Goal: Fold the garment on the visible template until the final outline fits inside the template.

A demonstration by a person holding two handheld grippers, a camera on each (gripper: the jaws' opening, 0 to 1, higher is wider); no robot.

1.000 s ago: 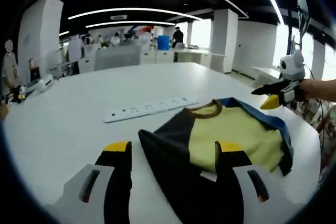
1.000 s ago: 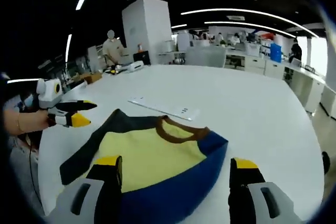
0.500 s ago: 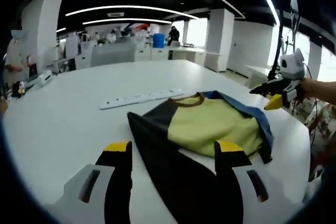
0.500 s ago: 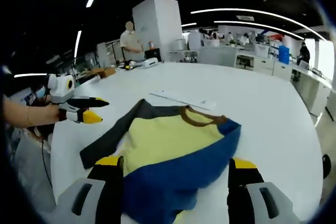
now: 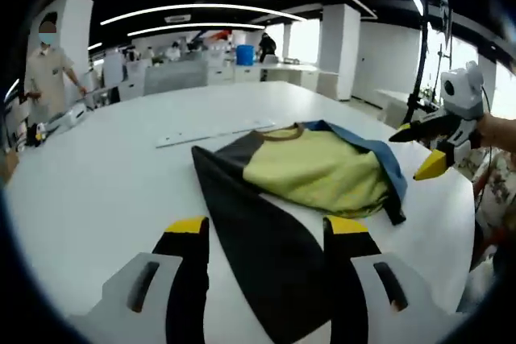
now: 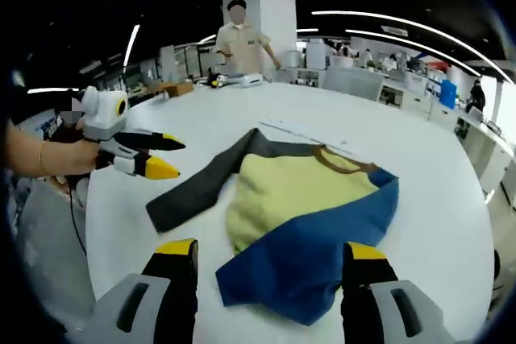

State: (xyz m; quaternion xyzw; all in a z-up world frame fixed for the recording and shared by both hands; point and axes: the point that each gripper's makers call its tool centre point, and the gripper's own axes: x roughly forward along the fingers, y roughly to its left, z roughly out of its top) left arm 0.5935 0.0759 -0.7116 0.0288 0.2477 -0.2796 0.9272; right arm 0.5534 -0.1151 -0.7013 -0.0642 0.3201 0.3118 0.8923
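Yellow-fronted garment [image 5: 322, 171] lies spread on the table [image 5: 97, 175]; both tongs [image 5: 266, 235] [image 6: 266, 255] gape, empty.

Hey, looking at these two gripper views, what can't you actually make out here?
- The template: garment and bare white table show, but no outline can be made out.
- Garment's near end in the left gripper view: cut off between the left hand-held gripper jaws.
- White strip: too small to identify.

Garment [image 5: 314, 171]: yellow body, dark grey and blue sleeves, lying flat on the white desk [image 5: 97, 191].
Left gripper [image 5: 262, 227]: jaws apart, grey sleeve between them.
Right gripper [image 5: 423, 151]: hand-held beside the garment, apparently parted.
Person [image 5: 48, 66]: standing beyond the desk.
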